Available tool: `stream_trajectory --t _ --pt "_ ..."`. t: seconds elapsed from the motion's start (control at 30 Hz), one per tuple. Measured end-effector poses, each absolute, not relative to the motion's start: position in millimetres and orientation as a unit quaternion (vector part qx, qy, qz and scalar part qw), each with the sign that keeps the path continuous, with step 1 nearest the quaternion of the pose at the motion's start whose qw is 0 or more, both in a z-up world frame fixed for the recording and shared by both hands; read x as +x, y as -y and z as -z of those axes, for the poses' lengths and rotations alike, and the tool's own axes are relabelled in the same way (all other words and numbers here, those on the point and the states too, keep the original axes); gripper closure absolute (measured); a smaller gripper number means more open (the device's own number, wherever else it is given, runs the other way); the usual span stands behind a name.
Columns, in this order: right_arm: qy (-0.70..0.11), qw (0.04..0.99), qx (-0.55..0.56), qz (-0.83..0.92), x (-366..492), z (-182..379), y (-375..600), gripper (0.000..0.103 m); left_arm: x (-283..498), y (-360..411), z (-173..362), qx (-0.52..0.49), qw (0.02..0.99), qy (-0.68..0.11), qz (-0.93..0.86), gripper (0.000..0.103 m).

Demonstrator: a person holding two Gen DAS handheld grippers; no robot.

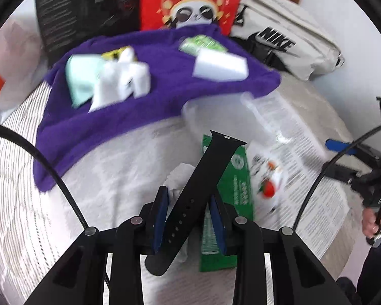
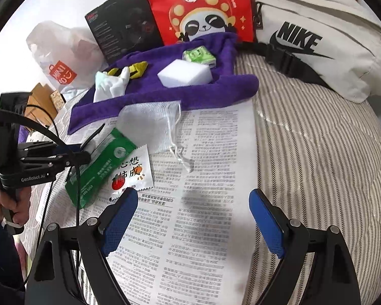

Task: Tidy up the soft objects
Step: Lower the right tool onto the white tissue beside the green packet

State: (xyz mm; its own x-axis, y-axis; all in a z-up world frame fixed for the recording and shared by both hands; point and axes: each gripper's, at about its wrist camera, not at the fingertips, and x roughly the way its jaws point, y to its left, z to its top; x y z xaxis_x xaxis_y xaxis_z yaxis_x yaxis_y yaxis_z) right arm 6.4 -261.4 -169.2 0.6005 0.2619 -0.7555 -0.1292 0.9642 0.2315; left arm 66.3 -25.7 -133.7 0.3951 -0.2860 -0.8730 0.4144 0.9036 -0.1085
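While left gripper (image 1: pixel 188 211) clamps black watch strap (image 1: pixel 198 188) between blue pads, strap hangs over green packet (image 1: pixel 237 185) at newspaper's (image 2: pixel 216 167) left edge. Right gripper (image 2: pixel 193 200) spread wide, empty, above newspaper. Purple towel (image 2: pixel 228 84) at far edge.

Purple towel (image 2: pixel 149 96), striped bedding (image 2: pixel 317 157), seemingly black strap (image 1: pixel 198 185).

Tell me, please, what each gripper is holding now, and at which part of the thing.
The left gripper holds a black watch strap across its holed lower half. The right gripper is open and holds nothing.
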Motion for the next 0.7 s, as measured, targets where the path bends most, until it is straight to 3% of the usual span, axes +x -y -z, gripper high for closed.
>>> stream_trajectory --t 0.3,0.37,0.43,0.7 --pt "-0.439 0.889 0.063 -0.116 6.4 171.1 247.4 0.014 49.9 8.0 138.9 0.075 0.83 -0.515 0.199 0.062" --pt "-0.439 0.889 0.06 -0.118 5.6 171.4 245.2 0.014 46.1 5.6 138.5 0.075 0.83 -0.514 0.201 0.066" --pt "-0.441 0.888 0.059 -0.119 5.8 172.1 242.8 0.014 43.9 3.3 137.8 0.069 0.83 -0.513 0.206 0.079" --pt "-0.442 0.886 0.056 -0.126 4.6 172.4 236.2 0.014 46.9 3.1 131.3 0.033 0.831 -0.503 0.234 0.083"
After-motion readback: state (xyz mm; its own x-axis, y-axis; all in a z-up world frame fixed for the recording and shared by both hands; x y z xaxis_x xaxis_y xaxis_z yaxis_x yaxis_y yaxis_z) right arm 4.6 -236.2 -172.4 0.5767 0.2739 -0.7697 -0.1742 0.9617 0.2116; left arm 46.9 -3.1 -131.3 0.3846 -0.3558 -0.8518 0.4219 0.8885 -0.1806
